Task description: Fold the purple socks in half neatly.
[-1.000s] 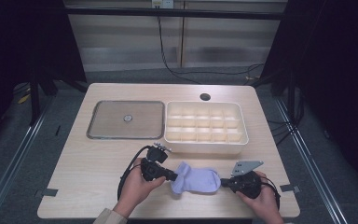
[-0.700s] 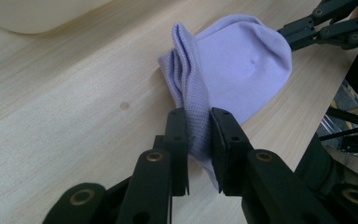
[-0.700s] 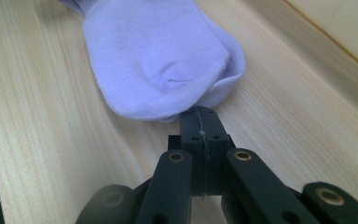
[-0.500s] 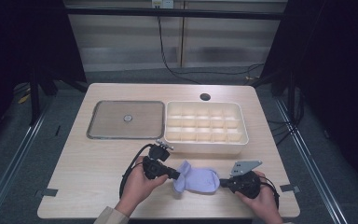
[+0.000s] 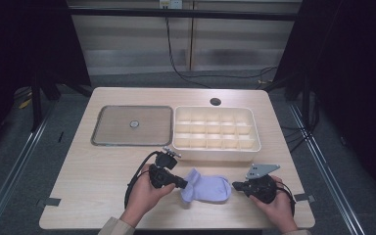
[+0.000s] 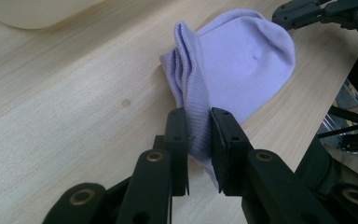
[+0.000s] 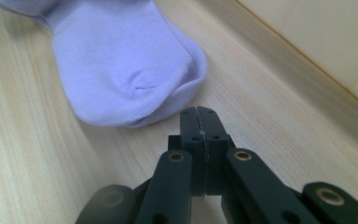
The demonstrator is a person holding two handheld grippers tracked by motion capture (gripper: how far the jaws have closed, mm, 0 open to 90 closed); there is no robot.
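The sock (image 5: 206, 187) is lying near the table's (image 5: 88, 176) front edge. The left gripper (image 6: 198, 126) is pinching its cuff; the right gripper (image 7: 199, 122) is sitting pressed together, empty, just off the toe. Looks like mid-fold, so next it's probably needing a toe grab.

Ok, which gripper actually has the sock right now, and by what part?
The left gripper is clamped on the lilac sock at its ribbed cuff edge. The right gripper is shut on nothing, just short of the toe end.
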